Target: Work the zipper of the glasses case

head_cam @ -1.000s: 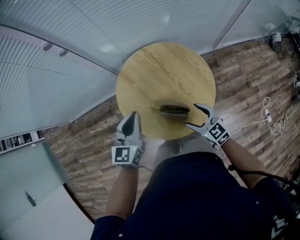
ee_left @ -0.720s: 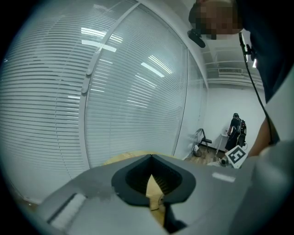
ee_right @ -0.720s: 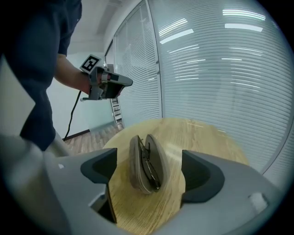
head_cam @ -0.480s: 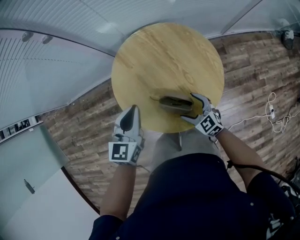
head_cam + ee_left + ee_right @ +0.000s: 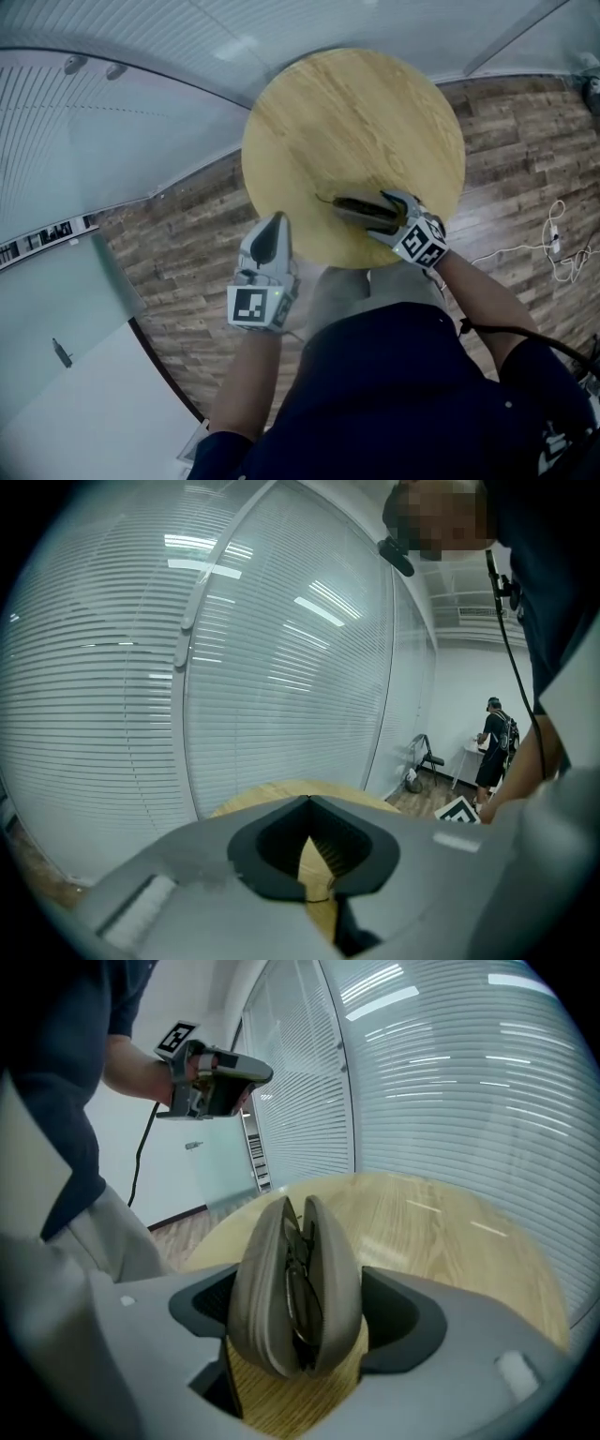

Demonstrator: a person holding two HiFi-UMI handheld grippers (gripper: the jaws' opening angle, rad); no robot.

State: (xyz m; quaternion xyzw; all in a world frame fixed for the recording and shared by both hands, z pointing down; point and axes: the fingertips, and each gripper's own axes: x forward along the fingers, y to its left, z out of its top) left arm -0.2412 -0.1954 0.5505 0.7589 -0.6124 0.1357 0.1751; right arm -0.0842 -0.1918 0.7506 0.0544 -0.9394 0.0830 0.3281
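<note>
Glasses case [image 5: 359,207] lies by the near edge of the round table [image 5: 347,112], pointing straight into the right gripper [image 5: 386,216]. Its wide jaws have just been closing around the case, not squeezing it yet. Left gripper [image 5: 273,225] is farther off, shut tight and empty.

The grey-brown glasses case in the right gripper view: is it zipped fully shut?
No, the grey-brown fabric glasses case gapes open along its edge, with dark glasses showing inside.

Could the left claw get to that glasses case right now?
Probably yes: only bare table lies between the shut left claw and the nearer end of the glasses case.
</note>
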